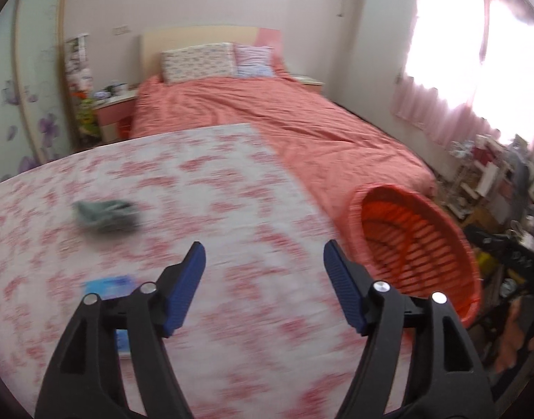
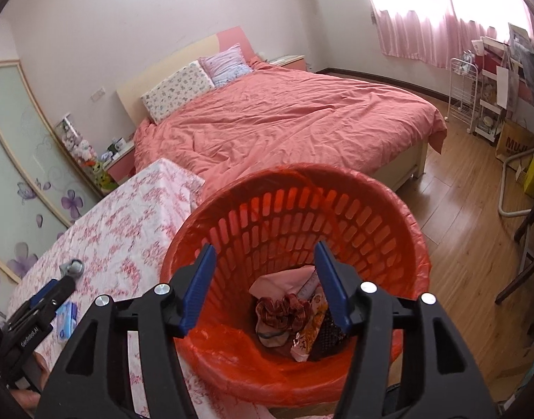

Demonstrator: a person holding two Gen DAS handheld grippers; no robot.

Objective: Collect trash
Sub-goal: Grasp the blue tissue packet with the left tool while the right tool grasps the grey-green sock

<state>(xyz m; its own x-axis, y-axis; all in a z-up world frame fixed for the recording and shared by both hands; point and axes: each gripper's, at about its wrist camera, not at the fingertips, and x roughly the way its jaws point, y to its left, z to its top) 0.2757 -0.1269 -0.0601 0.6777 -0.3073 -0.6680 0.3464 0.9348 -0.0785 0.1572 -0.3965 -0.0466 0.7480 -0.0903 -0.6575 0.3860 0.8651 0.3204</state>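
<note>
Both tongs, left tongs and right tongs, are open and empty. Some trash is in the red bin. A grey scrap and blue packet wait on the worktop.

Two handheld grippers, same build. Left gripper: matte black plastic arms shaped like splayed tongs, each with a triangular cut-out near the base and two round silver screw heads at the pivots; fingers faced with ribbed royal-blue pads. Right gripper: identical black arms, silver screw heads, blue ribbed fingers. Seen from the right wrist camera, white lettering printed along the left gripper's black side; too small to read fully.
</note>
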